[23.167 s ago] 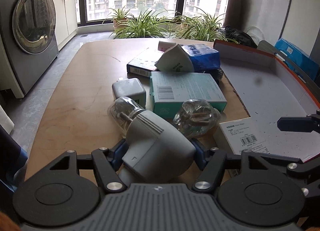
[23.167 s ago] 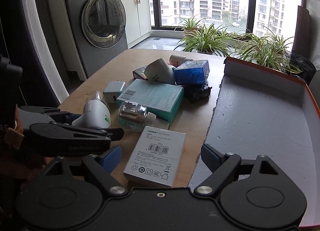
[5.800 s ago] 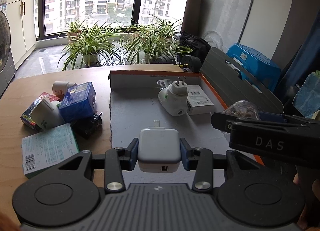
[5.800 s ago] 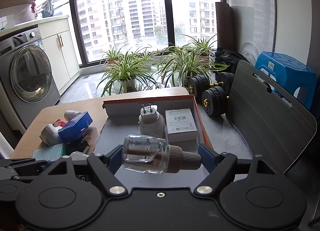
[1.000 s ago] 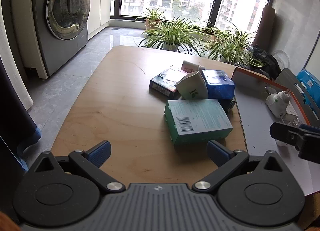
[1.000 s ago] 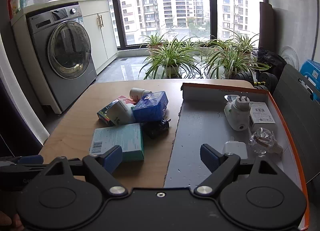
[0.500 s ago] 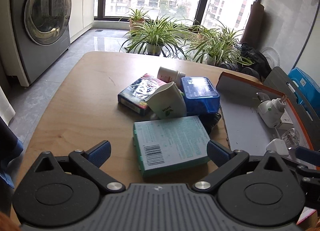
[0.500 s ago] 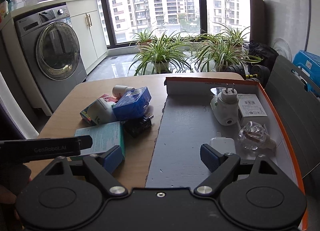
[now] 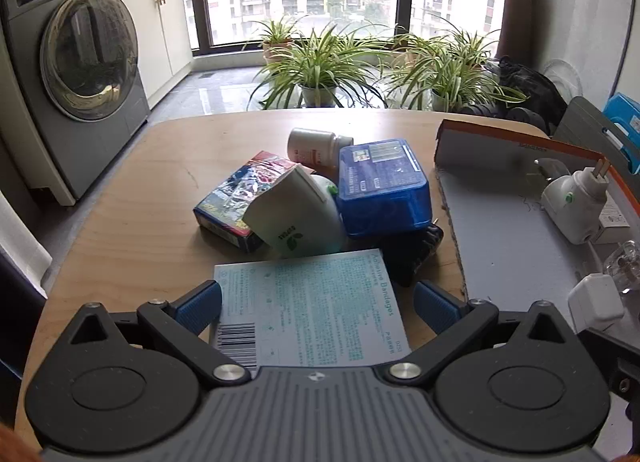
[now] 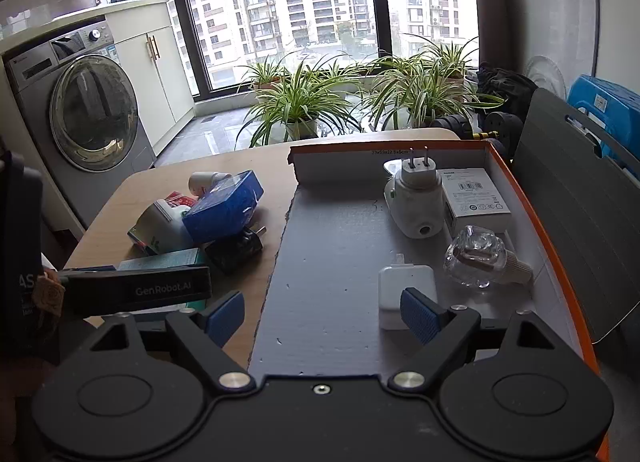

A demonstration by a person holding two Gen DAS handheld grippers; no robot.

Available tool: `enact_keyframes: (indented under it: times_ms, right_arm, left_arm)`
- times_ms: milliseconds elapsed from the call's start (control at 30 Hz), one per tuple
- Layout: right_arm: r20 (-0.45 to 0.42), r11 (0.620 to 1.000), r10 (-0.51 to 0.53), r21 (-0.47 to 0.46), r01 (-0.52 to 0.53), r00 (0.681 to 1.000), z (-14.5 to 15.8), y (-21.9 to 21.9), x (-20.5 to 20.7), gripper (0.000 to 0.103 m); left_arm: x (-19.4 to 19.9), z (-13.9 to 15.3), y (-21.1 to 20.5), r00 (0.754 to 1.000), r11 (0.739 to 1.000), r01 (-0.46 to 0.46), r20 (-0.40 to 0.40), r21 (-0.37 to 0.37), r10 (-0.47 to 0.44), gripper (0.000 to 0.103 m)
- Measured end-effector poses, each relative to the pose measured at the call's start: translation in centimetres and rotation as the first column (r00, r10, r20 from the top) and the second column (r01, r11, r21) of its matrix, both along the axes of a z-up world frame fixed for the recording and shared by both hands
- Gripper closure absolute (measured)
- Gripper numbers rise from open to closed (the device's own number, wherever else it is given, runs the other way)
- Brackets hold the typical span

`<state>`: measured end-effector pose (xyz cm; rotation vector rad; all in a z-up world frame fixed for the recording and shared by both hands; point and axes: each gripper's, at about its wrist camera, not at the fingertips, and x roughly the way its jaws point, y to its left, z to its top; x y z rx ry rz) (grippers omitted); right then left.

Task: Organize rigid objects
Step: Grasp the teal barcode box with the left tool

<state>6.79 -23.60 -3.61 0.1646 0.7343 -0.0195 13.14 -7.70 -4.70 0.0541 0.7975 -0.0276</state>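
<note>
Left tongs point(image 9: 318, 302) spread wide, straddling the teal box point(image 9: 308, 310) at lower centre of the left view; pads look beside its edges, contact not clear. Right tongs point(image 10: 320, 312) also spread and empty, hovering over the tray point(image 10: 332, 262) in the lower middle of the right view. Already in the tray: white plug point(image 10: 416, 201), small white box point(image 10: 474, 197), glass bottle point(image 10: 478, 258), white charger point(image 10: 404, 290), all grouped at right. Not yet sorted, piled on the bench point(image 9: 140, 201) above the teal box: cup point(image 9: 296, 217), blue case point(image 9: 382, 185), printed box point(image 9: 240, 197), pill bottle point(image 9: 314, 145), black adapter point(image 9: 416, 250). Likely next: pinch the teal box and carry it over. Risks: the box is nearly as wide as the opening, so a pad may land on top and skid off; the cup seems to rest against its far edge, so lifting could tip the cup and shift the stack; thin card may buckle under a hard squeeze.
</note>
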Motion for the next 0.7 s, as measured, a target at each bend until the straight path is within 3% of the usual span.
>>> enact_keyframes:
  times_ms: [233, 300, 433, 567, 700]
  right_arm:
    - [0.007, 1.0, 0.005, -0.003, -0.005, 1.0, 0.1, -0.4, -0.3, 0.003]
    - [0.009, 1.0, 0.003, -0.001, -0.003, 1.0, 0.1, -0.5, -0.4, 0.003]
    - [0.01, 1.0, 0.001, 0.005, -0.001, 1.0, 0.1, -0.5, -0.5, 0.003]
    - [0.013, 1.0, 0.026, -0.002, -0.026, 1.0, 0.4, 0.4, -0.6, 0.003]
    - [0.026, 0.999, 0.05, -0.013, -0.05, 0.998, 0.8, 1.2, -0.7, 0.003]
  left_arm:
    - [-1.6, -1.1, 3.0, 0.999, 0.999, 0.035, 0.002, 0.012, -0.035, 0.0]
    - [-2.4, -1.0, 4.5, 0.996, 0.996, 0.085, 0.012, 0.002, -0.085, 0.0]
    - [-4.5, -0.8, 7.9, 0.993, 0.993, 0.111, 0.027, 0.044, -0.112, 0.0]
    - [-5.7, -0.5, 11.9, 0.997, 0.997, 0.079, 0.014, 0.001, -0.079, 0.0]
    - [-7.4, 0.0, 14.0, 0.992, 0.991, 0.124, 0.017, -0.055, -0.123, 0.0]
